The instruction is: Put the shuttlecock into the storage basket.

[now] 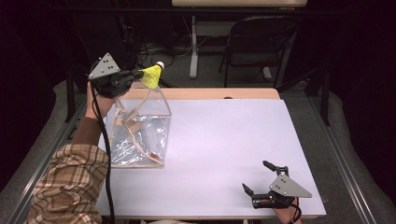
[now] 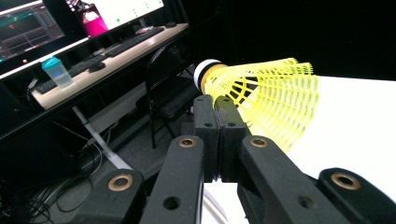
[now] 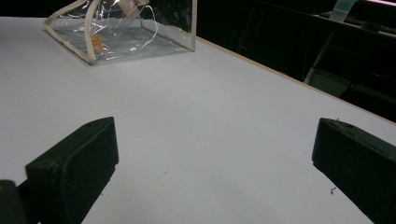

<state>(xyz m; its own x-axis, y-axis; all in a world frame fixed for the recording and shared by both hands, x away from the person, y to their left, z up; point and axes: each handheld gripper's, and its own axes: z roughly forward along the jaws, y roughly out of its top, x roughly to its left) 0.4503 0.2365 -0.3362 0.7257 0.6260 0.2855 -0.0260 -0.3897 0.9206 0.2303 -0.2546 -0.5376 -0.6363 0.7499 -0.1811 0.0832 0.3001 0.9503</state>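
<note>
A yellow shuttlecock (image 1: 152, 74) with a white cork tip is held in the air above the table's far left corner. My left gripper (image 1: 138, 73) is shut on its skirt; in the left gripper view the jaws pinch the shuttlecock (image 2: 266, 100) near its cork end. Below it stands a clear plastic bag (image 1: 138, 130) with cream edging, its top open; the same bag (image 3: 126, 28) lies far off in the right gripper view. My right gripper (image 1: 259, 176) rests low near the table's front right, open, with nothing between its jaws.
The white table top (image 1: 224, 140) spreads between the bag and the right gripper. Behind the table stand a black folding chair (image 1: 254, 42) and a desk leg (image 1: 193, 46). A desk with monitors, keyboard (image 2: 93, 63) and a teal-lidded cup (image 2: 57, 71) lies beyond.
</note>
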